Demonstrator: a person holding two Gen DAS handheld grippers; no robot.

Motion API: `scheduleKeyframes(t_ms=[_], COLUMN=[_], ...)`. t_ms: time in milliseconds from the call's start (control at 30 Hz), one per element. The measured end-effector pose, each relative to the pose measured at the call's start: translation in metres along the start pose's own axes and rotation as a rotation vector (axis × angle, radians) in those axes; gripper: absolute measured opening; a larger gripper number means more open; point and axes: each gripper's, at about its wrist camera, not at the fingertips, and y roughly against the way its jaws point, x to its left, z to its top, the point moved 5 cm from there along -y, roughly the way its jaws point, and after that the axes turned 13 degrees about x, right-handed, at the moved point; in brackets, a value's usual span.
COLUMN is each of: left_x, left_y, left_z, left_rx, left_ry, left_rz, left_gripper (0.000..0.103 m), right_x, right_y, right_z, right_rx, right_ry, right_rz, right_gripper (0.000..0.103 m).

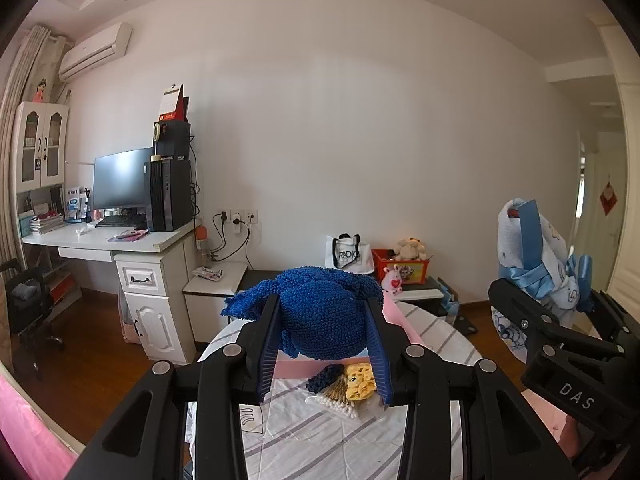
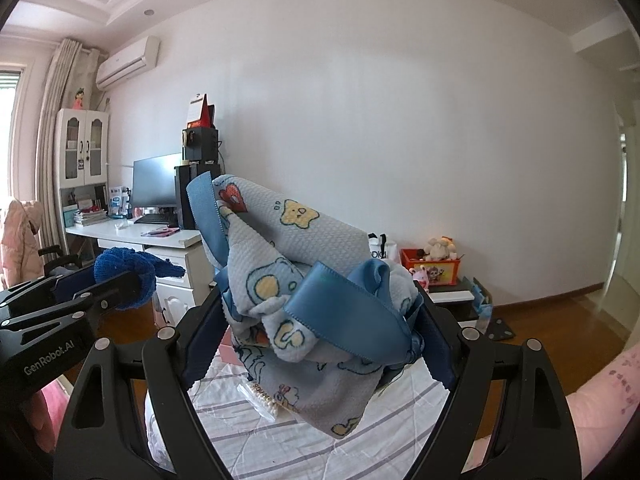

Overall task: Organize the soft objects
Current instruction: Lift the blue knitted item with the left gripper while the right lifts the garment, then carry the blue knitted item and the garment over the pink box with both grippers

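Observation:
My left gripper is shut on a dark blue knitted cloth, held bunched above a pink box on the striped table. Below it lie a small navy knitted piece, a yellow sponge-like piece and a bag of cotton swabs. My right gripper is shut on a light blue cartoon-print blanket tied with a blue satin ribbon, raised over the table. The same bundle shows at the right in the left wrist view, and the blue cloth at the left in the right wrist view.
A white desk with monitor and computer tower stands at the back left. A low shelf holds a white tote bag and a red toy box. An office chair stands far left. Wooden floor surrounds the table.

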Motion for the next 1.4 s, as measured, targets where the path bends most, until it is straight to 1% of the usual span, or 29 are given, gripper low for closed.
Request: scheduleKeyframes(t_ms=[267,333,767,1100,1400], left_x=[-0.004,-0.006,-0.007,-0.008,-0.008], left_y=[-0.012,-0.014,-0.025,-0.046,-0.079], left_z=[0.011,0.020,0.031,0.047,0.063], left_rx=[0.019,0.022,0.045,0.091,0.158], left_ry=[0.008,0.009,-0.001,-0.002,0.004], left_rz=[0.000,0.000,0.001,0.001,0.005], left_gripper=[0.037,0.037,0.037,0.037,0.037], right_x=[0.002,0.002,0.002,0.005,0.000], right_y=[-0.004,-0.004,-0.014,-0.032,-0.059], right_z=[0.003,0.003,0.005,0.005,-0.002], right_rx=[0.010,0.010,0.030,0.074,0.139], right_ry=[-0.002,-0.001,-0.007,-0.015,-0.043], right_rz=[0.004,0.003,-0.005,-0.003,-0.015], right_gripper=[0.082,0.082,0.083,0.083,0.083])
